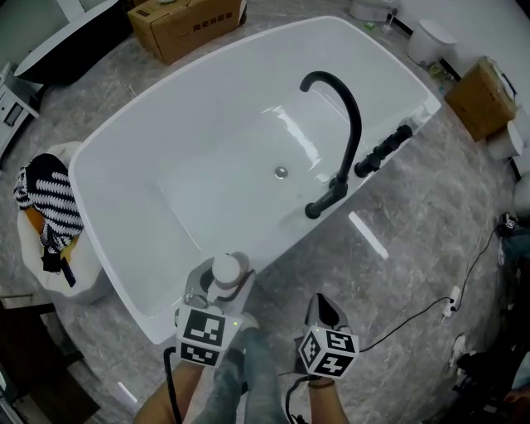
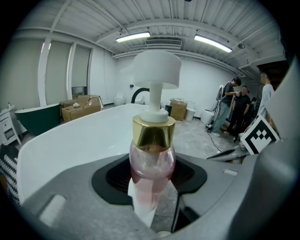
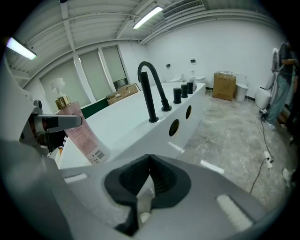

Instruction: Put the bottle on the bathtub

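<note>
A pink bottle (image 1: 226,269) with a gold collar and a white pump top stands between the jaws of my left gripper (image 1: 222,286), which is shut on it, at the near rim of the white bathtub (image 1: 215,124). In the left gripper view the bottle (image 2: 152,164) fills the middle, gripped at its body by the left gripper (image 2: 152,182), with the tub (image 2: 79,136) behind. The right gripper view shows the bottle (image 3: 79,133) tilted over the tub's rim (image 3: 131,117); whether it touches I cannot tell. My right gripper (image 1: 323,308) (image 3: 150,178) is shut and empty over the floor.
A black arched faucet (image 1: 352,124) (image 3: 150,89) and black handles (image 1: 383,149) stand on the tub's right rim. Cardboard boxes (image 1: 186,25) (image 1: 480,99) sit beyond. A striped cloth (image 1: 45,203) lies on a white stand at left. A cable (image 1: 464,281) crosses the floor. People (image 2: 239,108) stand far off.
</note>
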`<state>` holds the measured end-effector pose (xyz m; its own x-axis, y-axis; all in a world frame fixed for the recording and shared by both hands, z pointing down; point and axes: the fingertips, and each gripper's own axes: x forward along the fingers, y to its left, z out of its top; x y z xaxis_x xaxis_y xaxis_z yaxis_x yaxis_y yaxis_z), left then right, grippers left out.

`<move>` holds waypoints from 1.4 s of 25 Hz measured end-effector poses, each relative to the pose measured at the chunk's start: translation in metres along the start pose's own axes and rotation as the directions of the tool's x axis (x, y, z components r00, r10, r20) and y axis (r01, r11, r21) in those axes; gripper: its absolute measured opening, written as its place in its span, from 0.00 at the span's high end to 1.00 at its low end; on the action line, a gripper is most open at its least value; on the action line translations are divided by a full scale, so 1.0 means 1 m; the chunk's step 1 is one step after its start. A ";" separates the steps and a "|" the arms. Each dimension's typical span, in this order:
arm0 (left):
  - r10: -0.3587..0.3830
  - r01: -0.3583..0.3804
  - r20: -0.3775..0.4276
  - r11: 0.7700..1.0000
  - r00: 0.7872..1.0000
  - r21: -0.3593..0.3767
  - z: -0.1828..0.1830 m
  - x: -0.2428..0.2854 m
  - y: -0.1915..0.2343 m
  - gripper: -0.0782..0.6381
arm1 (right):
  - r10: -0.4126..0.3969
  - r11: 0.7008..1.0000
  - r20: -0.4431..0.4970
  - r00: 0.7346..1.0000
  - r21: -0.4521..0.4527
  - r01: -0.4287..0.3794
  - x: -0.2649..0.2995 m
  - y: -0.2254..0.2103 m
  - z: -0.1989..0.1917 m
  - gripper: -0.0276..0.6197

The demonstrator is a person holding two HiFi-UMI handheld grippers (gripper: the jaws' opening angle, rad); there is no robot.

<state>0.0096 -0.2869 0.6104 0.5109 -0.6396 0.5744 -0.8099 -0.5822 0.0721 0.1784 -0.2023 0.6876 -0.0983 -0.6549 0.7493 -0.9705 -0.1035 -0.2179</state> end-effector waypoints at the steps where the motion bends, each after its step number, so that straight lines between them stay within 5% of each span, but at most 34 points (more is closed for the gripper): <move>1: -0.001 0.001 0.001 1.000 1.000 0.001 0.000 0.000 0.000 0.57 | 0.000 1.000 0.000 1.000 0.001 0.000 0.000 0.000 0.000 0.95; 35: -0.017 0.014 0.051 0.998 0.999 0.055 -0.003 -0.004 -0.005 0.57 | 0.004 1.000 -0.023 1.000 -0.010 -0.004 0.002 -0.005 -0.015 0.95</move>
<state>0.0108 -0.2799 0.6107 0.5386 -0.6545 0.5306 -0.7855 -0.6178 0.0354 0.1798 -0.1919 0.6999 -0.1075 -0.6379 0.7626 -0.9722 -0.0929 -0.2148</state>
